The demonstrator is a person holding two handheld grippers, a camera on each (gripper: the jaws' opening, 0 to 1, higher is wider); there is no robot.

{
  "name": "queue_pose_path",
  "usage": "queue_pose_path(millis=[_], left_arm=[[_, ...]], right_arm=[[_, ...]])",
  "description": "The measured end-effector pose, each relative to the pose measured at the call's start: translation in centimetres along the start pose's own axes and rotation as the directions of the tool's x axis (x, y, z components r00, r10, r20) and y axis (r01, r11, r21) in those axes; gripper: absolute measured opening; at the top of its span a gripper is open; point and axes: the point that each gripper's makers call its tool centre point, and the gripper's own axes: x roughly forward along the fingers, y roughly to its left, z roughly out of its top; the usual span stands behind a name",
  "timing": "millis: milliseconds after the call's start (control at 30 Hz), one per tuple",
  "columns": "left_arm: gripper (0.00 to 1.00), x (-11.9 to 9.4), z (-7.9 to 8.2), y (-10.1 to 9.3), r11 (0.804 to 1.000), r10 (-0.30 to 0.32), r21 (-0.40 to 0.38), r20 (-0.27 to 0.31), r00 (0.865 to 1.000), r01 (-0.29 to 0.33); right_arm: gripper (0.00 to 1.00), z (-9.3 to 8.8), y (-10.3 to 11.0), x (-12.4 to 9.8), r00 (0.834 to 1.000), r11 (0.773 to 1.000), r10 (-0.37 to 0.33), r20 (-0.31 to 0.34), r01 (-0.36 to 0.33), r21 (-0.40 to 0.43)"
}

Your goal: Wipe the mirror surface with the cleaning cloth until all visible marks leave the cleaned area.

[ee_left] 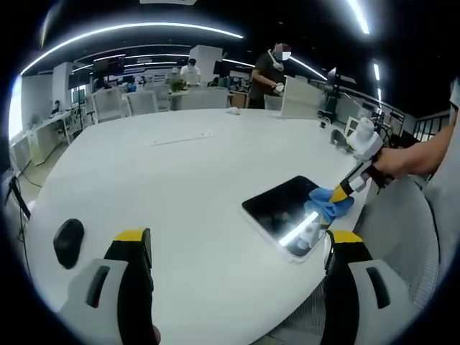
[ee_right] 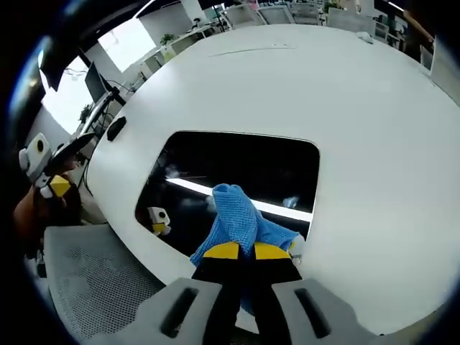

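On mirror: right hand-held gripper pinching cloth.

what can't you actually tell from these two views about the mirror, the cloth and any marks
- Marks on the mirror: right gripper view, the glass reflects a dark ceiling and light strip; smudges cannot be told.
- Mirror under the blue cloth: covered by the cloth and the right gripper.
- Small dark object on the table: left gripper view, too small to identify.

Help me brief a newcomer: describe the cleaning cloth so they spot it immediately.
On the big white table, find the dark mirror lying flat near its edge. The cloth is the bunched blue fabric on that mirror, pinched in the right gripper, the only blue thing there.
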Motion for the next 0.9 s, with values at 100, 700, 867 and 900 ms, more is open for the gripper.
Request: queue_pose_path(millis=[100,700,867,900], left_arm=[[0.99,-0.1,0.0,0.2,1.0,0.005,-0.001,0.0,1.0,-0.005],[0.99,0.4,-0.6,-0.2,1.0,-0.01,-0.014,-0.003,1.0,0.01],[0.99,0.4,-0.8,-0.1,1.0,-0.012,-0.017,0.0,1.0,0.012],[0.99,0.4,-0.8,-0.1,1.0,-0.011,-0.017,0.0,1.0,0.011]], right_arm=[[0.0,0.1,0.5,0.2,1.0,1.0,0.006,-0.001,-0.006,-0.002],[0.0,0.9,4.1,1.6,0.999,0.999,0.04,-0.006,-0.04,-0.023],[0.0,1.2,5.2,2.1,0.999,0.998,0.049,-0.007,-0.049,-0.038],[0.0,1.3,5.3,2.2,0.999,0.998,0.049,-0.008,-0.049,-0.04]])
